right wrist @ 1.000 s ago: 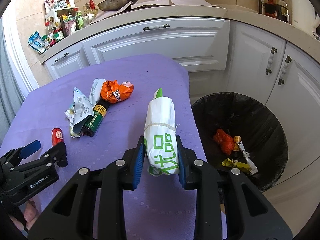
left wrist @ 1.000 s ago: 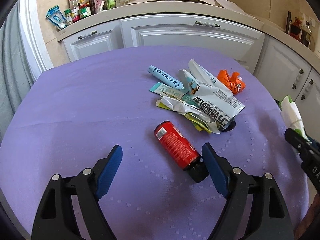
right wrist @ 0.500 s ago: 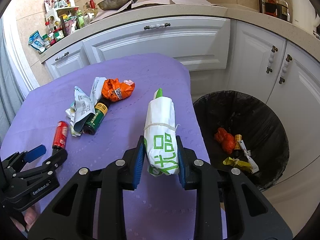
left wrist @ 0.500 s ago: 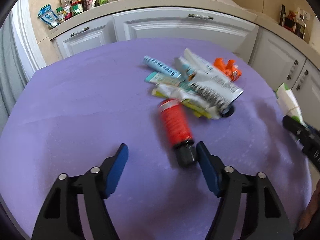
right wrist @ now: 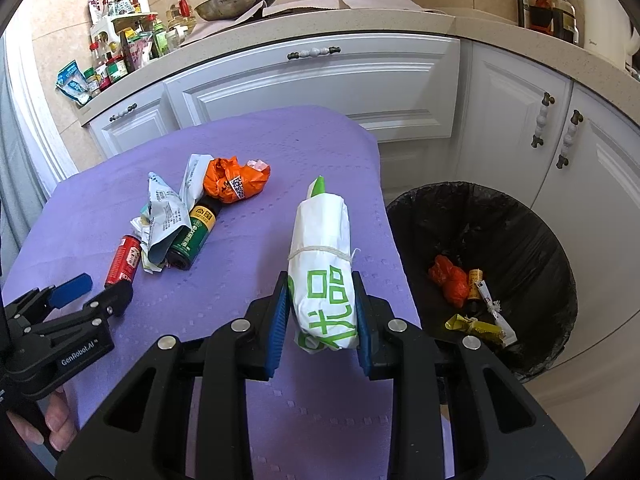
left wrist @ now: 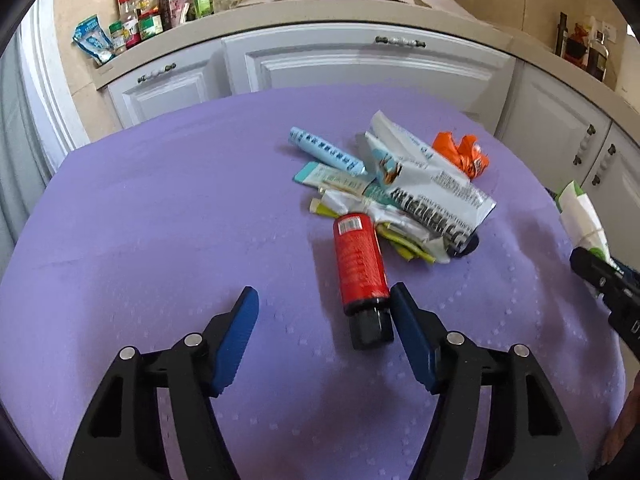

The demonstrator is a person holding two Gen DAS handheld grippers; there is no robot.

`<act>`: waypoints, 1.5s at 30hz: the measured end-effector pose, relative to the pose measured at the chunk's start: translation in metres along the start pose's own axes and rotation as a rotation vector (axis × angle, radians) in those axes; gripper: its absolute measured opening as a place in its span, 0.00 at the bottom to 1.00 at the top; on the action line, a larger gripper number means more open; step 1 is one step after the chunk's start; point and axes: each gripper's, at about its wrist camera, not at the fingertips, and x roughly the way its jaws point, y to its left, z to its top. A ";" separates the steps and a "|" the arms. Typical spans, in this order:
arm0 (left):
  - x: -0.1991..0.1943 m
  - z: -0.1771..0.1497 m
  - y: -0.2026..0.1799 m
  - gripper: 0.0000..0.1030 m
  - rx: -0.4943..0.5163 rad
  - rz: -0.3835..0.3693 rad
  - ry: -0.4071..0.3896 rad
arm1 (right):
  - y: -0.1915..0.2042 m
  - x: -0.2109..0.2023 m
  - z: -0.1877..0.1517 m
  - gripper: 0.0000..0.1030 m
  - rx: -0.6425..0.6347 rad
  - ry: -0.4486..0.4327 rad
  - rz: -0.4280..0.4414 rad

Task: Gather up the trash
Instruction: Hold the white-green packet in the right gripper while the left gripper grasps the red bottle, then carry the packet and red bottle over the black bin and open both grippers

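My left gripper is open on the purple table. A red bottle with a black cap lies between its fingers, the cap against the right finger. The bottle also shows in the right wrist view. Beyond it lies a pile of wrappers, a light blue tube and orange crumpled plastic. My right gripper is shut on a white rolled bag with green print, held above the table's right edge. A green bottle lies in the pile.
A black-lined trash bin stands on the floor right of the table, with red and yellow scraps inside. White cabinets and a counter with jars and a pan stand behind. The left gripper shows at the left in the right wrist view.
My left gripper has moved in around the red bottle, which turned from slanted to nearly in line with the fingers. The right gripper held still with the bag.
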 end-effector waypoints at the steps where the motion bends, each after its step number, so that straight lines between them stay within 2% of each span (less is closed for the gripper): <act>1: 0.001 0.000 -0.002 0.58 0.009 -0.001 -0.003 | 0.000 0.001 0.000 0.27 0.000 0.002 0.000; 6: 0.006 0.001 -0.001 0.31 0.011 -0.025 0.023 | 0.001 0.002 0.001 0.27 -0.004 0.005 -0.002; 8: 0.006 0.001 0.000 0.24 0.009 -0.031 0.021 | 0.001 0.002 0.001 0.27 -0.002 0.005 -0.001; 15: 0.003 0.000 0.002 0.24 0.011 -0.033 0.009 | 0.002 0.001 0.001 0.27 -0.002 -0.002 -0.003; 24: -0.013 0.001 -0.005 0.24 0.029 -0.012 -0.053 | 0.000 -0.006 0.001 0.27 -0.001 -0.022 -0.014; 34: -0.031 0.020 -0.039 0.24 0.081 -0.107 -0.130 | -0.026 -0.034 0.011 0.27 0.015 -0.101 -0.094; 45: -0.030 0.048 -0.105 0.24 0.174 -0.212 -0.199 | -0.073 -0.052 0.023 0.27 0.058 -0.162 -0.212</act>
